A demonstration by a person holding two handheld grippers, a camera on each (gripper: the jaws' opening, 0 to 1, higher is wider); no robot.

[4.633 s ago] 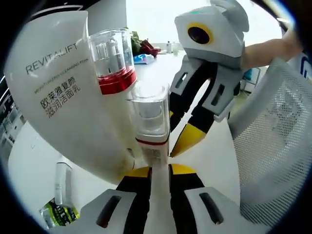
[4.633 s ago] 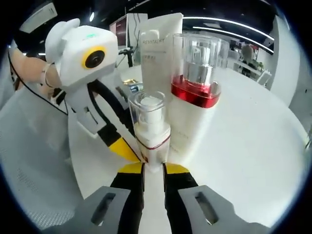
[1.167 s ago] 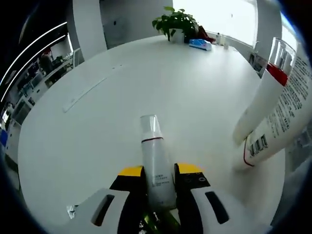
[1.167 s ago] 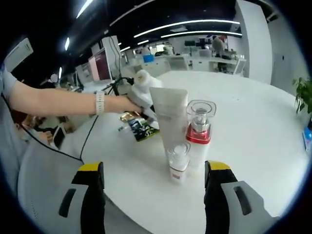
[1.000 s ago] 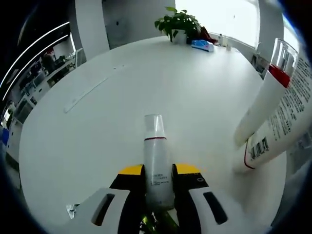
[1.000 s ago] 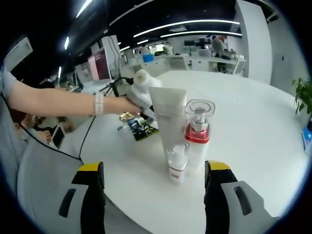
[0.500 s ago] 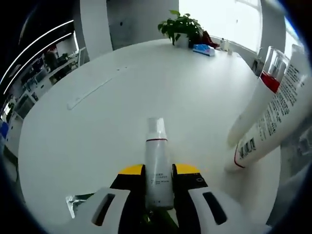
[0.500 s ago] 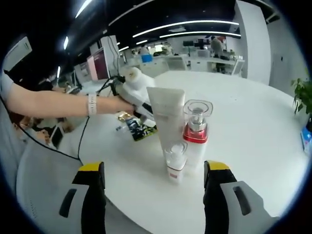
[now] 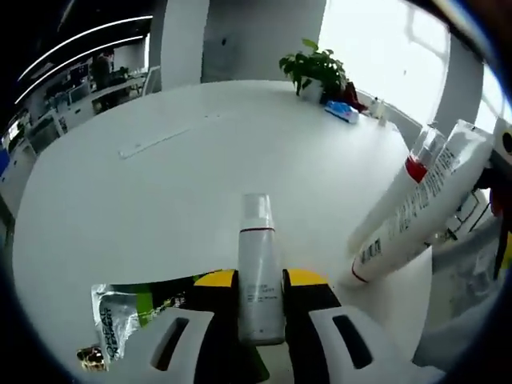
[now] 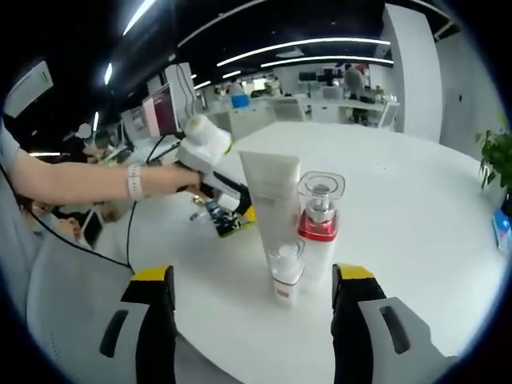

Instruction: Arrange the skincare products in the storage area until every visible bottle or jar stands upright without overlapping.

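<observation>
In the left gripper view, the left gripper point(image 9: 260, 282) has its fingers point(image 9: 214, 282) closed on a slim white pump bottle point(image 9: 258, 272) with a thin red band below its clear cap; the bottle lies along the fingers, cap pointing away from the camera, above the white round counter point(image 9: 160, 184). Under the fingers, at the lower left, lie a few flat sachets point(image 9: 112, 324), silver and green. To the right stand a white cleansing tube point(image 9: 424, 212) with a barcode near its lower end and, close behind it, a pump bottle with a red collar point(image 9: 416, 164); both look tilted in this rolled view. At the far edge of the counter are a potted plant point(image 9: 316, 68) and a small blue pack point(image 9: 342, 112).

The right gripper view shows the group from the other side. The right gripper point(image 10: 250, 320) holds nothing, its yellow-tipped fingers point(image 10: 152, 292) spread wide. Between them, further out on the counter, three products stand upright and close together: the tube point(image 10: 272, 204), the red-collared bottle point(image 10: 318, 224) just beside it, and a small clear-capped pump bottle point(image 10: 285, 274) in front. Behind the tube, a hand point(image 10: 172, 178) with a wristband carries the left gripper above the sachets point(image 10: 224, 218). Office desks and monitors fill the background.
</observation>
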